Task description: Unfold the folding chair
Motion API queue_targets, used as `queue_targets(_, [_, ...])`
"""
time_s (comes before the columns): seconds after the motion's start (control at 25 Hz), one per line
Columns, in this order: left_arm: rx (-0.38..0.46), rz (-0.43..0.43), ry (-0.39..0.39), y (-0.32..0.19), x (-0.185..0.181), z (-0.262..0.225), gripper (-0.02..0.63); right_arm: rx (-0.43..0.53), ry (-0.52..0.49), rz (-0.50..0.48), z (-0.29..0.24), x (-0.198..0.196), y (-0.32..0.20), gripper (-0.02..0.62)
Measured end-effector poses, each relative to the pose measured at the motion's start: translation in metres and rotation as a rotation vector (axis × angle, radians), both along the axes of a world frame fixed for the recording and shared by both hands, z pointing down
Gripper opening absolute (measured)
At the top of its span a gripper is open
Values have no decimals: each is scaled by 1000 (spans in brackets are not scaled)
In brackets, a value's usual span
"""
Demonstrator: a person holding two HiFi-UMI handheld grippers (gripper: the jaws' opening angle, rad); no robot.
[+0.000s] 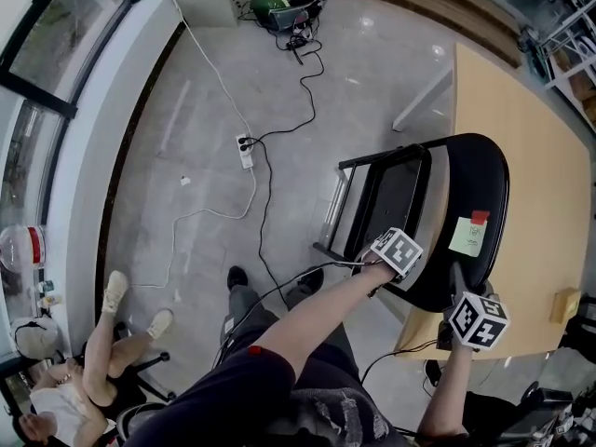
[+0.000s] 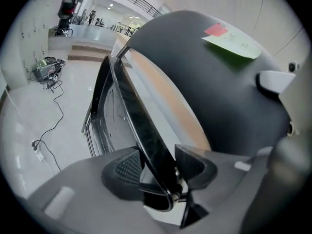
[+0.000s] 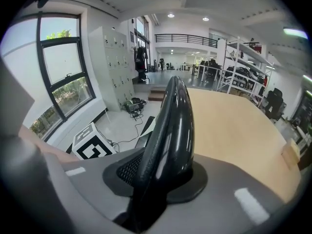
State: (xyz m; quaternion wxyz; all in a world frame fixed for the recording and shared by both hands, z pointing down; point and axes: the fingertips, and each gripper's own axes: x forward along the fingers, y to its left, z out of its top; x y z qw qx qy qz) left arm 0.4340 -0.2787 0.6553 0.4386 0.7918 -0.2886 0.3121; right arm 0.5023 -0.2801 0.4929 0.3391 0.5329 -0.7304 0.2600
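Observation:
The black folding chair (image 1: 470, 184) stands folded against the edge of the wooden table (image 1: 531, 138), its seat panel (image 1: 391, 198) flat against the backrest. A green sticky note (image 1: 468, 236) with a red tab is stuck on the backrest. My left gripper (image 1: 389, 250) is at the seat's near edge. In the left gripper view the seat's black frame edge (image 2: 141, 130) runs between the jaws of the left gripper (image 2: 163, 169), and both pads touch it. My right gripper (image 1: 463, 296) is at the backrest's top rim. In the right gripper view the right gripper (image 3: 161, 172) is shut on that rim (image 3: 173, 126).
A power strip (image 1: 245, 151) with cables lies on the grey floor left of the chair. Equipment (image 1: 284, 3) sits at the far wall. A person (image 1: 102, 343) sits at the lower left. A small wooden block (image 1: 564, 304) rests on the table.

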Motion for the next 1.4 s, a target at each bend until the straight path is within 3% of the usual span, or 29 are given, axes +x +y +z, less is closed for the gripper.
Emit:
queue_targets(0.36, [-19,-89,31,10,-47,-4,181,47,-19,-70,-15,-53,7,109])
queue_targets(0.52, [-20,-161,102,8,-72,-14,176,37,-23,-70,-18,-65,5,110])
queue_targets(0.84, [-57,-261,145,18,-148,-11,173,43,-26,-99,-21,-102,7,118])
queue_targets(1.12, [-84,-416,224,22,-236,0,173,4,-28,-61,-8,-115,6,118])
queue_targets(1.4, [-66,-464,279,30,-302,14,175,5,-38,-60,-4,-151,10,117])
